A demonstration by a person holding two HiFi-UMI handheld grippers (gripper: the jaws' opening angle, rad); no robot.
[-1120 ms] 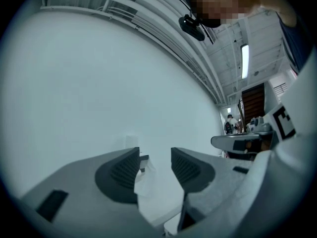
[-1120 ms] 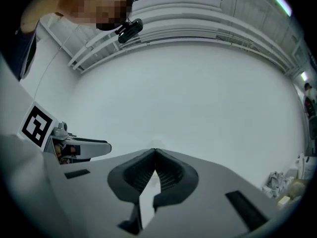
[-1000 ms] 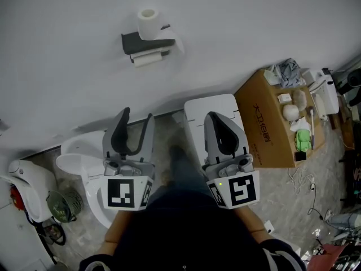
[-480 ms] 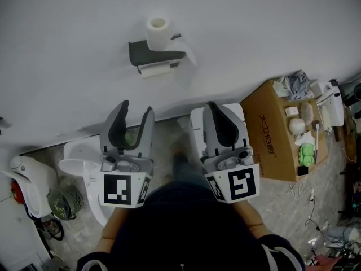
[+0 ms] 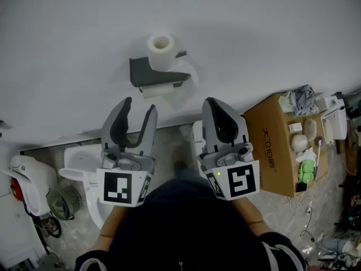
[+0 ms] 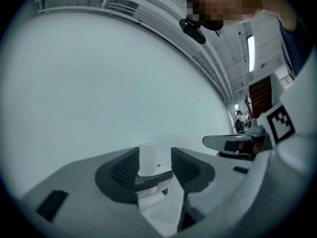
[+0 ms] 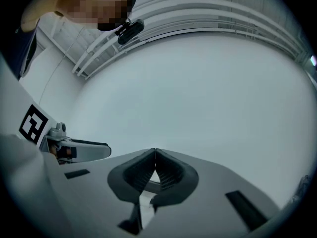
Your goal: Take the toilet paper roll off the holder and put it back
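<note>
A dark wall holder point(image 5: 151, 73) is fixed to the white wall. One white toilet paper roll point(image 5: 161, 50) stands upright on its top shelf. A second roll point(image 5: 157, 90) hangs on the bar below, with a loose sheet point(image 5: 185, 93) trailing at the right. My left gripper point(image 5: 139, 113) is open and empty, short of the holder. In the left gripper view the upright roll point(image 6: 147, 158) and the holder point(image 6: 152, 178) show between the jaws, farther off. My right gripper point(image 5: 216, 107) is shut, tips touching, with nothing in it point(image 7: 154, 153).
Below the wall stand a white toilet point(image 5: 80, 168) at the left and a white cabinet point(image 5: 198, 137) under my right gripper. A brown cardboard box point(image 5: 281, 143) with several small items sits at the right. A small fan point(image 5: 63, 206) stands on the floor at the far left.
Both grippers have come closer to the wall holder, which now sits lower and nearer the centre of the head view. The jaws have not changed.
</note>
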